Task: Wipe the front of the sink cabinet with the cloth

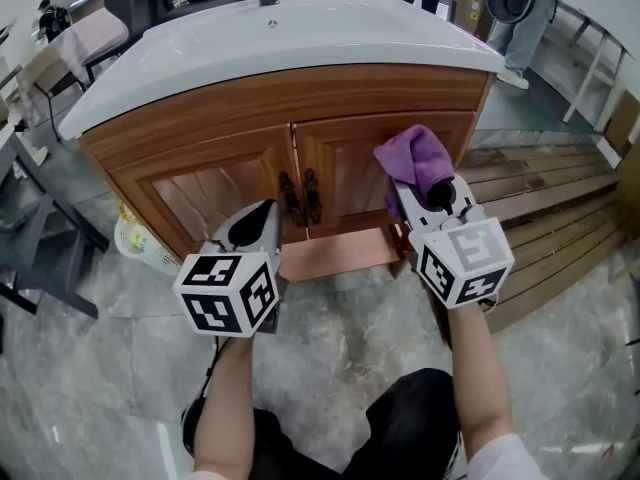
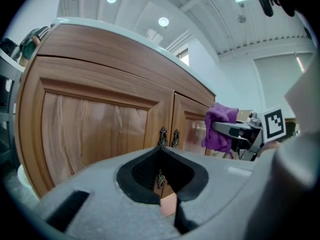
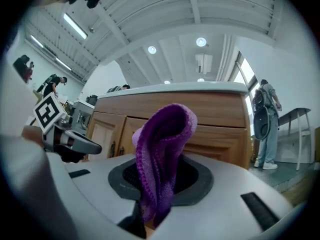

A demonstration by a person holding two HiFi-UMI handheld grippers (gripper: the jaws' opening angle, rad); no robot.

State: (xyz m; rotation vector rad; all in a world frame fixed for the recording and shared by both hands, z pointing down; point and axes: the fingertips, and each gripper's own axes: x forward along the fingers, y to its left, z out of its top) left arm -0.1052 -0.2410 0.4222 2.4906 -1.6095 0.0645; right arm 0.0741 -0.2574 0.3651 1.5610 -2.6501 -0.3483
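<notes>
1. Your right gripper [image 1: 418, 190] has its fingers closed on the purple knitted cloth [image 1: 415, 156]. In the right gripper view the cloth is pinched between the two fingers and stands up out of them in a folded bunch that bulges past the tips.
2. Straight ahead of the right fingers is the brown wooden sink cabinet [image 1: 250, 103]. The cloth is level with the upper right corner of the right-hand panelled door [image 1: 345, 173]. It is close to the wood, but you cannot tell from any view whether it touches.
3. Your left gripper [image 1: 256, 220] has its fingers brought together with nothing between them. In the left gripper view only a thin seam shows where they meet.
4. Just ahead of the left fingers are the two dark ornate metal handles [image 1: 300, 196], side by side where the doors meet. The left-hand panelled door [image 1: 200, 193] lies to the left of those fingers, and the cloth is well to their right.
5. Above both pairs of fingers, the white basin top [image 1: 300, 38] overhangs the cabinet front.
6. Below the fingers, a pale wooden board [image 1: 340, 253] runs along the cabinet foot, with grey marbled floor [image 1: 350, 338] nearer you.
7. The black-and-white marker cubes [image 1: 228, 293] sit at the rear of each gripper, toward your forearms.
</notes>
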